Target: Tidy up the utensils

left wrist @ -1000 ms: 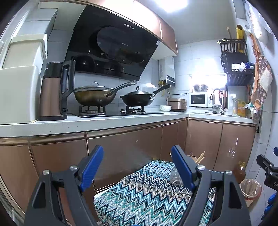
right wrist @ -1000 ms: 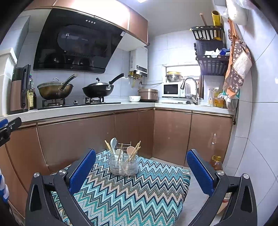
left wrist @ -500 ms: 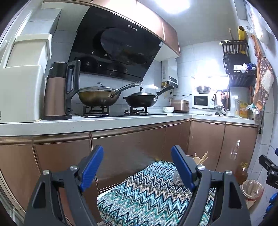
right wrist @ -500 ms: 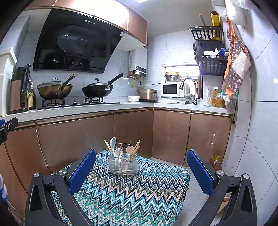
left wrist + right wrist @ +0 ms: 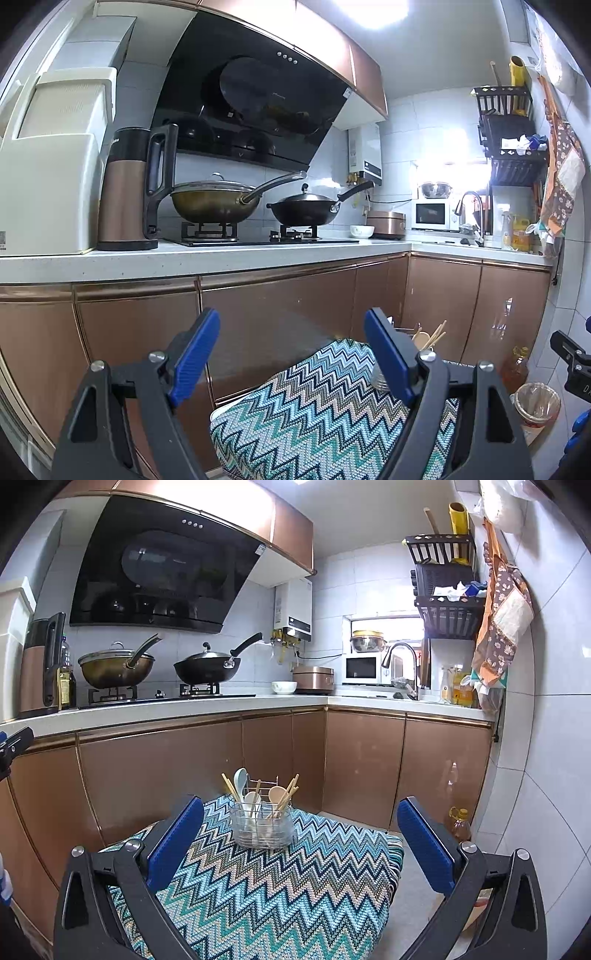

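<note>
Right wrist view shows whole utensil holder [image 5: 261,825], left only spoon tips, both jaws open, empty

Home kitchen: gas hob [image 5: 258,236], woks, range hood [image 5: 159,579], sink.

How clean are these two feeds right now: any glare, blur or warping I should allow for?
Left wrist view: the ceiling light and the window blow out, and the fisheye bends the countertop. Right wrist view: sharp and evenly lit, utensil holder crisp on the zigzag cloth; only the edges curve and go dark.
</note>
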Available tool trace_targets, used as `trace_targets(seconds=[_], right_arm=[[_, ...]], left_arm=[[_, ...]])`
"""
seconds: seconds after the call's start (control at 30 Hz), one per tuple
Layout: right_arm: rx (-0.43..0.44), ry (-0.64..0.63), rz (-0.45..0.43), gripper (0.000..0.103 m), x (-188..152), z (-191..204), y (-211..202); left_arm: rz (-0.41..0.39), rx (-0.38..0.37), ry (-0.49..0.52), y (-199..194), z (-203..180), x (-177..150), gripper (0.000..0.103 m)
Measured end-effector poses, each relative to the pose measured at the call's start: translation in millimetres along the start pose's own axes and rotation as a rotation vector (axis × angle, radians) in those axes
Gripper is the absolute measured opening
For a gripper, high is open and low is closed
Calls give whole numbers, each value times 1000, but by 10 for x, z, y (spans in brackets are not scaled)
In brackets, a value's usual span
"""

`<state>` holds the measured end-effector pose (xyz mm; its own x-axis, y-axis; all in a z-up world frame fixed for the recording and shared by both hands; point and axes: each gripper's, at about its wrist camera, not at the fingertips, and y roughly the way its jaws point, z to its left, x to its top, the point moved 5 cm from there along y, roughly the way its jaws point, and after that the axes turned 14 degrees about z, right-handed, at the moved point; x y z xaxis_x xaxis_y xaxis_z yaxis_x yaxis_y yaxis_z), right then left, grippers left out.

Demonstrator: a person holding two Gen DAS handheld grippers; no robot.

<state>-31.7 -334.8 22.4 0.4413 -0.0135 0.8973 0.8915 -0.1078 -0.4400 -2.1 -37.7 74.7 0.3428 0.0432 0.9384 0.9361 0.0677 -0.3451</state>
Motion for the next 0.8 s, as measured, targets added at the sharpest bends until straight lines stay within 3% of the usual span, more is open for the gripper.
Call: trace_targets(seconds=[0.8], right_arm=[[-13, 14, 35, 103, -70, -48, 119]], left_arm=[[2, 7, 13, 49, 7, -36, 80]])
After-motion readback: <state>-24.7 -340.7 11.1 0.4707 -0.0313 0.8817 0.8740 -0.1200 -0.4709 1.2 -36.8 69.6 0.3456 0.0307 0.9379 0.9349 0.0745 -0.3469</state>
